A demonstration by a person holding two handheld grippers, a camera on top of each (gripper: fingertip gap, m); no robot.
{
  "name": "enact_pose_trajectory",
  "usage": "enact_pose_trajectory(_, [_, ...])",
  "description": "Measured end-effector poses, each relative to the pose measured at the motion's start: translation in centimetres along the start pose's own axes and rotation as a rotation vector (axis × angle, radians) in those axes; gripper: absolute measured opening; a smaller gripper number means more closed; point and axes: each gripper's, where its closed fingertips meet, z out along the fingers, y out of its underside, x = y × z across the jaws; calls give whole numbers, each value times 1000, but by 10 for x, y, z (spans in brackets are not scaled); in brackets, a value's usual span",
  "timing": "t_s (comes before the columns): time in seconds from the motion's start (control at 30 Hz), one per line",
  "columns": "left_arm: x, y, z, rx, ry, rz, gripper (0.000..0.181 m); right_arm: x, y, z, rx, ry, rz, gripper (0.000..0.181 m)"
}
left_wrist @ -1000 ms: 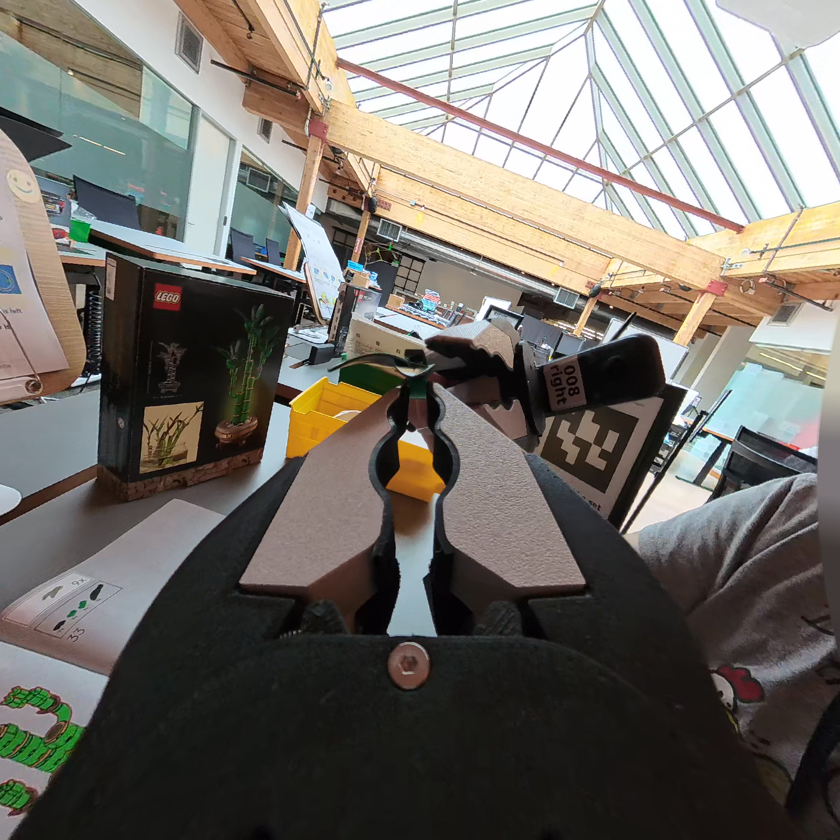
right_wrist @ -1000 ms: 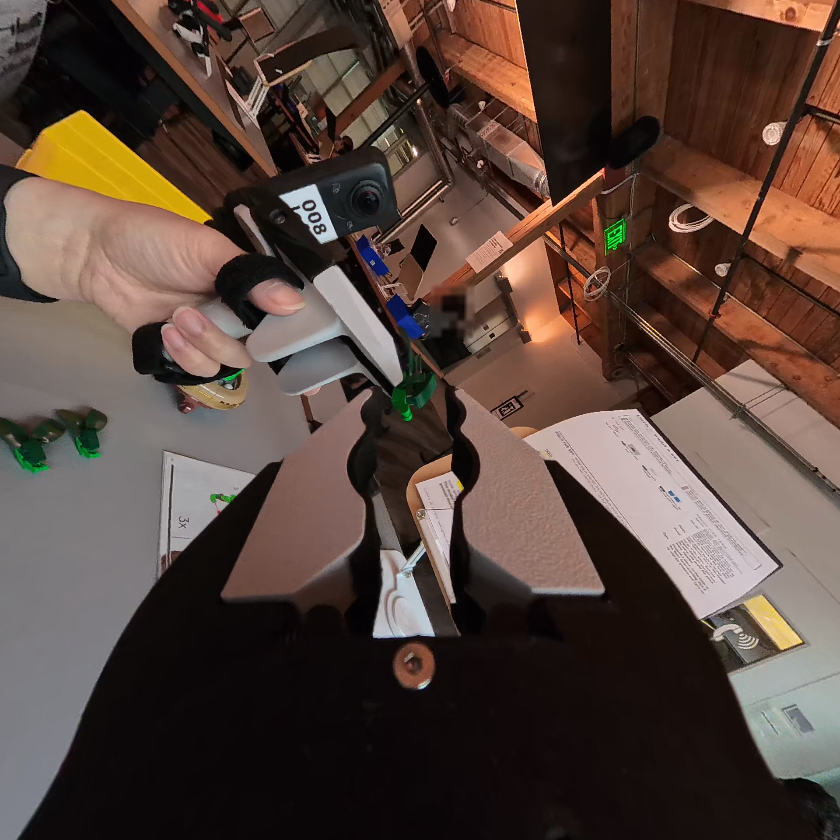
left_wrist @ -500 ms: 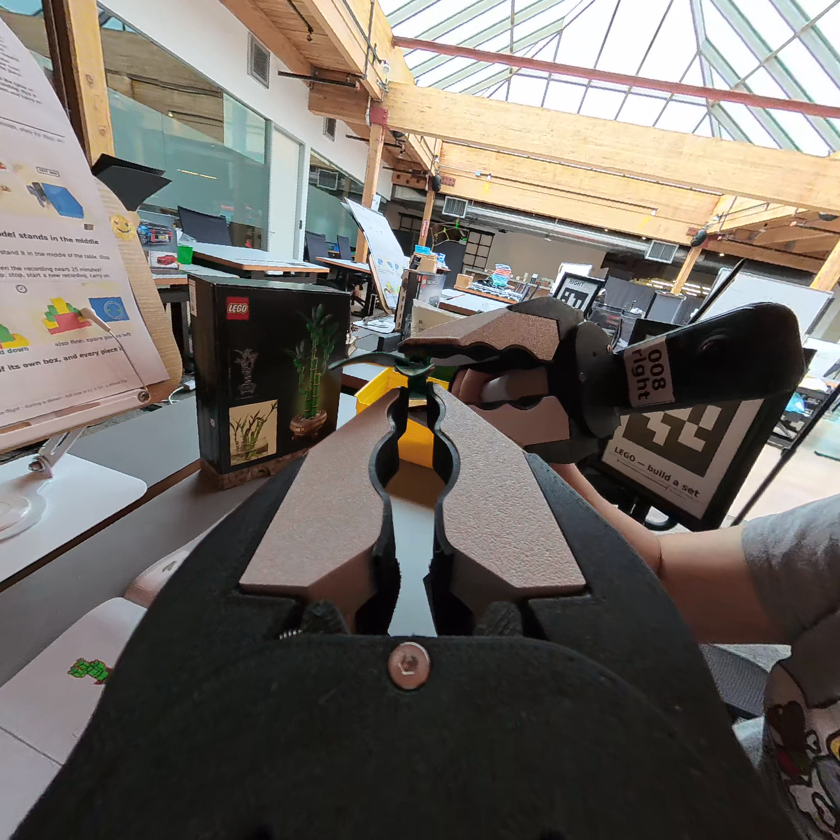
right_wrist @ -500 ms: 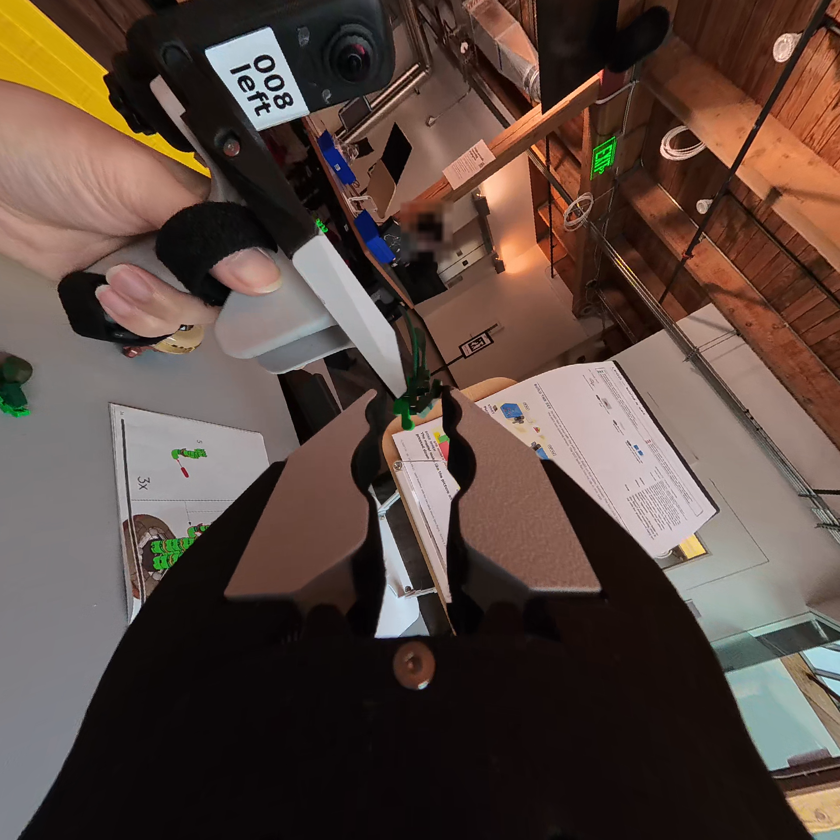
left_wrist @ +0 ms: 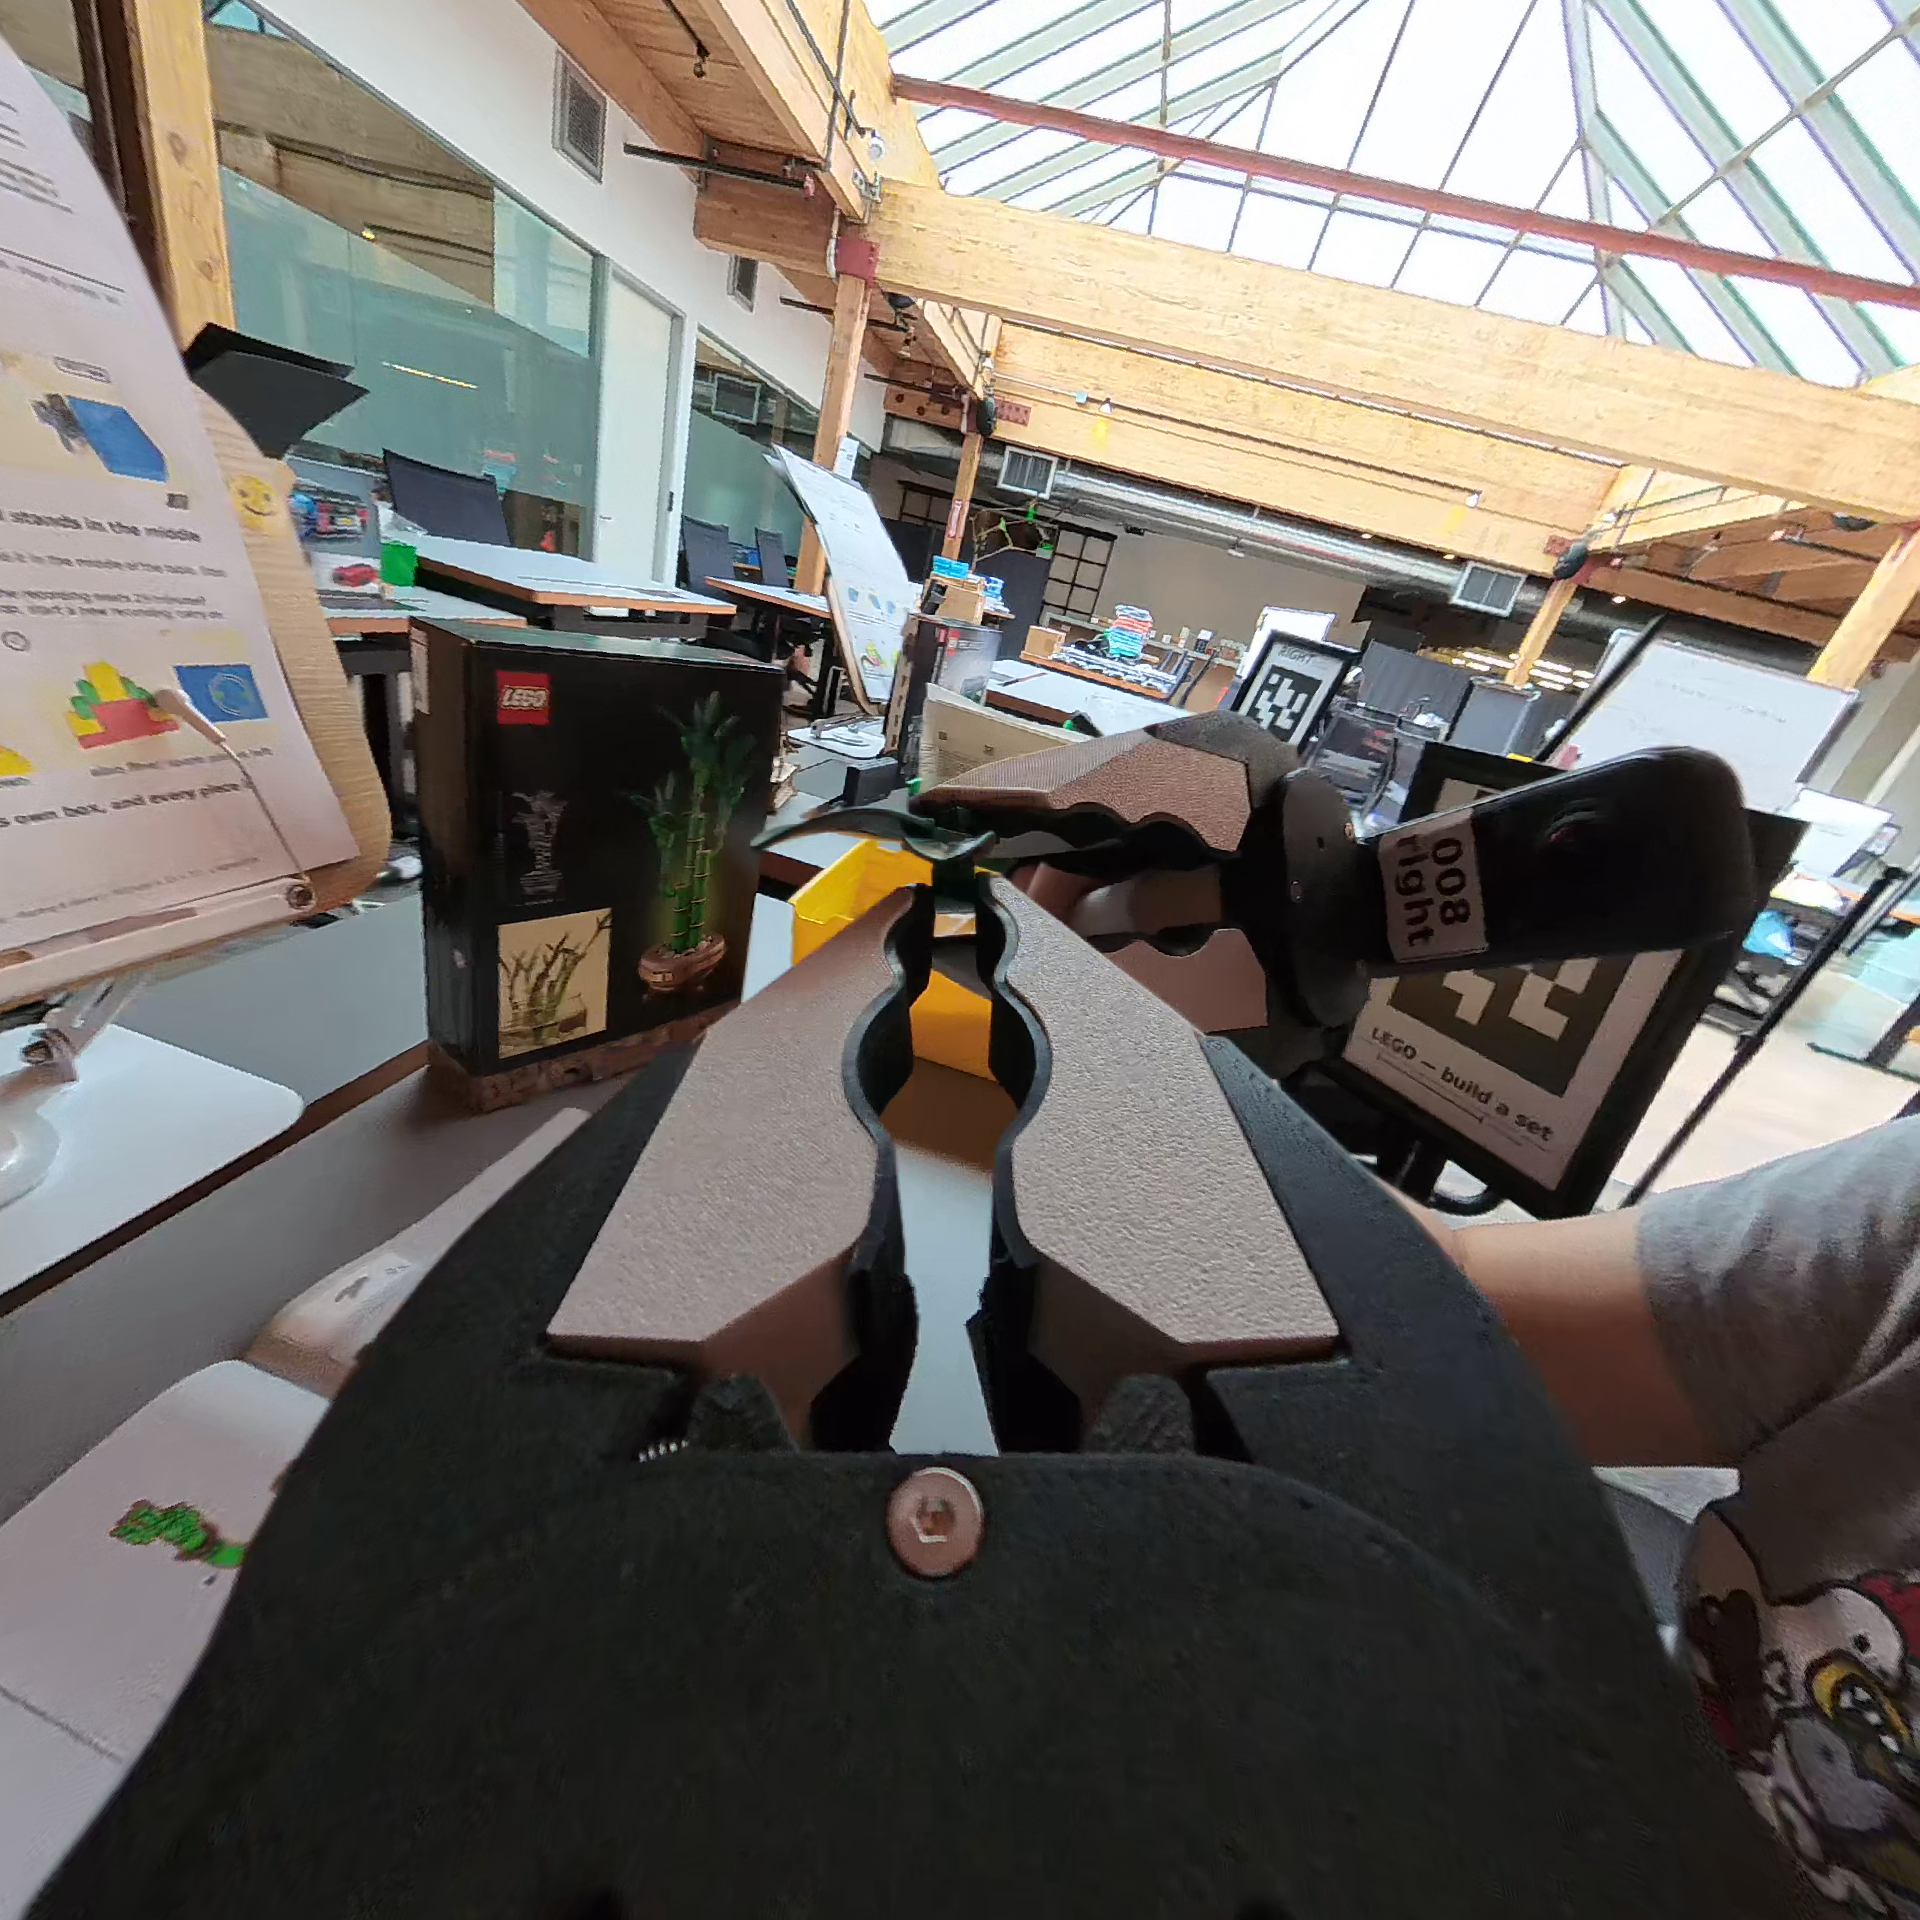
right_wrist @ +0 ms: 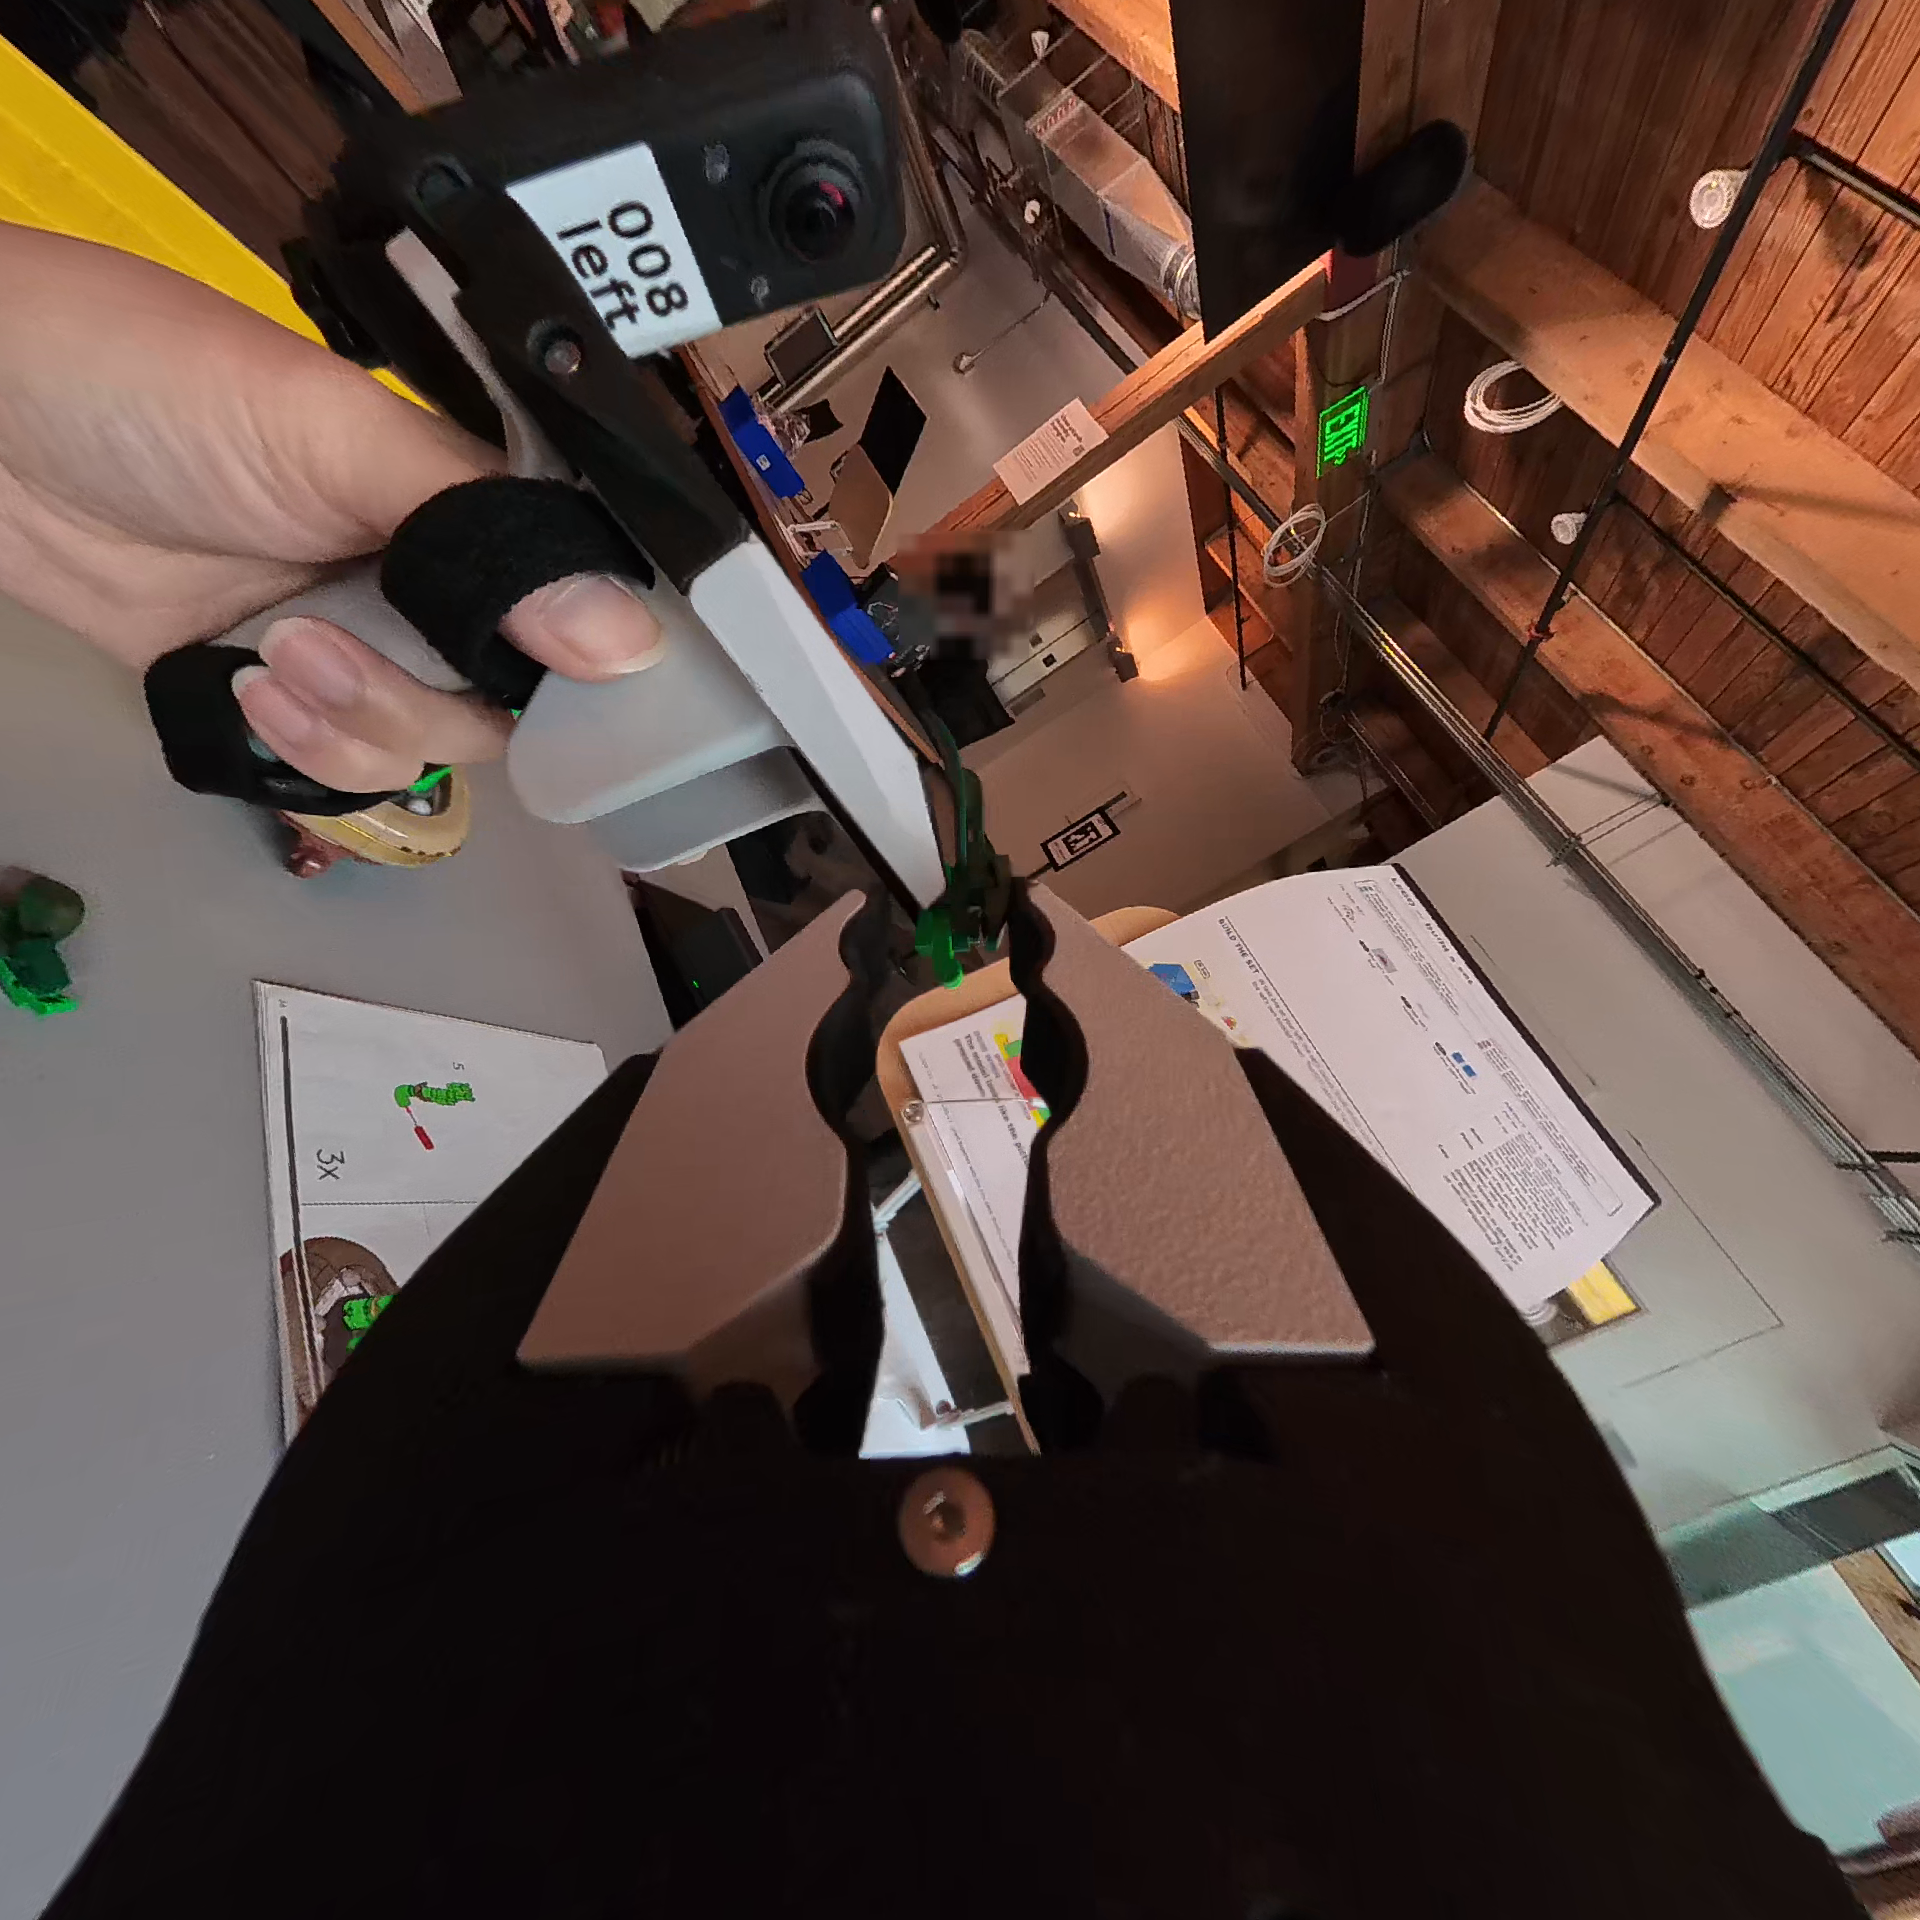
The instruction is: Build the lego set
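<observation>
A small green leaf piece is held between both grippers, above the grey table [right_wrist: 135, 1143]. In the left wrist view my left gripper [left_wrist: 951, 896] is shut on the piece's green stem [left_wrist: 953, 881]. My right gripper [left_wrist: 935, 823] comes in from the right and is shut on the dark green leaf [left_wrist: 831, 826]. In the right wrist view my right gripper [right_wrist: 948, 914] pinches the bright green part [right_wrist: 948, 940]. The left gripper's grey finger [right_wrist: 831, 727] meets it from the upper left. The dark leaf [right_wrist: 961, 790] sticks out beyond.
A black set box [left_wrist: 592, 862] and a yellow bin [left_wrist: 940, 1003] stand on the table behind. An instruction booklet [right_wrist: 416, 1122] lies open. Loose green pieces [right_wrist: 36, 956] and a tan pot base [right_wrist: 384, 831] lie at the left. A paper sheet on a stand [left_wrist: 125, 623] is left, a marker sign [left_wrist: 1507, 1039] right. Left and right tips are no more than a few centimetres apart.
Both grippers stayed joined on the green piece and turned together. The left wrist view swung towards the paper stand. The left gripper now looms larger in the right wrist view.
</observation>
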Motion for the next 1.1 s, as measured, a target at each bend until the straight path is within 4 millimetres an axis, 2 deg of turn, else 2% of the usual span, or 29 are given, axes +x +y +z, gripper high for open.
enact_pose_trajectory(0.27, [2,3,1,8,83,-144,5,-4,1,-2,9,-50,25,24])
enact_pose_trajectory(0.6, [-10,9,0,18,137,-298,5,-10,13,5,-29,-78,42,26])
enact_pose_trajectory(1.1, [7,-1,-6,84,370,-474,5,-10,-5,0,59,-64,13,32])
